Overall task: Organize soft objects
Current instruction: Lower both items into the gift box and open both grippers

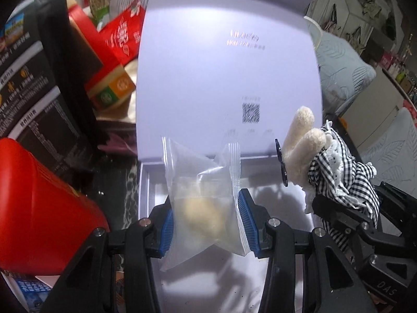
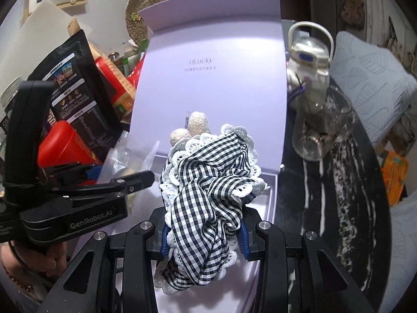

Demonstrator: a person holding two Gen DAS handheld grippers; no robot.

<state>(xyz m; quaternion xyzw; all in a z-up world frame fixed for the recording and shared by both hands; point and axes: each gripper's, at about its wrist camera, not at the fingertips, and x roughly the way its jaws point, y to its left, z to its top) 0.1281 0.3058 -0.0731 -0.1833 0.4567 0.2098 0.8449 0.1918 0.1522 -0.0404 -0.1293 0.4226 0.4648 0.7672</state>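
My left gripper (image 1: pixel 206 221) is shut on a clear plastic bag (image 1: pixel 203 198) with a pale soft lump inside, held over the open lavender box (image 1: pixel 226 78). My right gripper (image 2: pixel 206 229) is shut on a plush doll in a black-and-white gingham dress with lace trim (image 2: pixel 208 195); its cream ears (image 2: pixel 198 124) point toward the box lid. The doll also shows in the left wrist view (image 1: pixel 338 167), to the right of the bag. The left gripper shows in the right wrist view (image 2: pixel 125 182), left of the doll. The box's lid (image 2: pixel 208 78) stands upright behind its tray.
A red canister (image 1: pixel 39 208), a black pouch (image 1: pixel 39 91) and red cartons (image 1: pixel 122 34) crowd the left of the box. A glass jar (image 2: pixel 320 130) and a white kettle-like bottle (image 2: pixel 310 62) stand on the right on the dark marbled table (image 2: pixel 338 208). A pale cushion (image 2: pixel 370 78) lies beyond.
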